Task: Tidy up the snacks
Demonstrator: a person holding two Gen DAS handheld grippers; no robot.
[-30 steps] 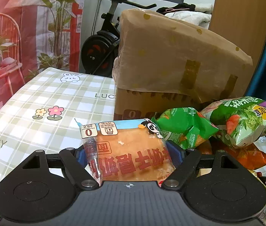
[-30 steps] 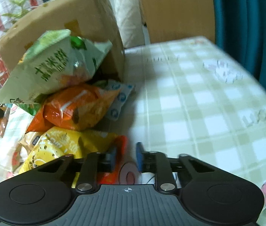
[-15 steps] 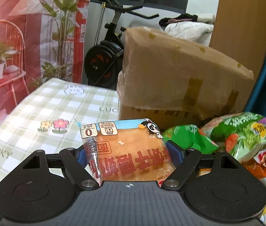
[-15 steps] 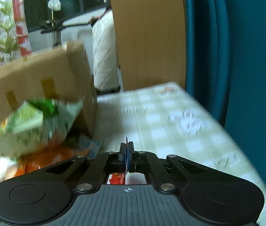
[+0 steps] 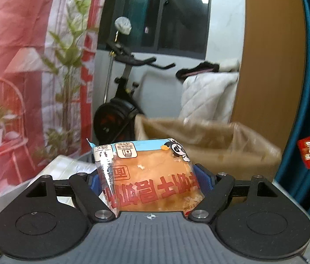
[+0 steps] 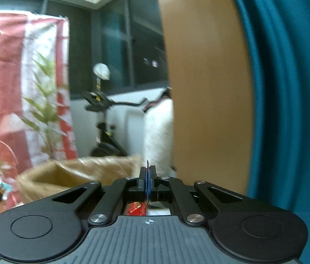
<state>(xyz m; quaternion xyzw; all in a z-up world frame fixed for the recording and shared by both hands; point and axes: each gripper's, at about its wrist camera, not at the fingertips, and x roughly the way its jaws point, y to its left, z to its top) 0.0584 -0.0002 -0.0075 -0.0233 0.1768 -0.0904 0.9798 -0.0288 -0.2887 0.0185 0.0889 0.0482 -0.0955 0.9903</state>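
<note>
Bread packet (image 5: 148,176) clamped crosswise in left gripper (image 5: 148,179); open cardboard box (image 5: 210,140) lies ahead, below; right gripper (image 6: 147,181) pinches red sachet (image 6: 136,209).

A clear-wrapped golden pastry packet (image 5: 150,176) with red lettering and a pale blue top strip is held upright, raised before an open cardboard box (image 5: 210,145); a small red snack packet (image 6: 136,209) is pinched by its thin edge.
</note>
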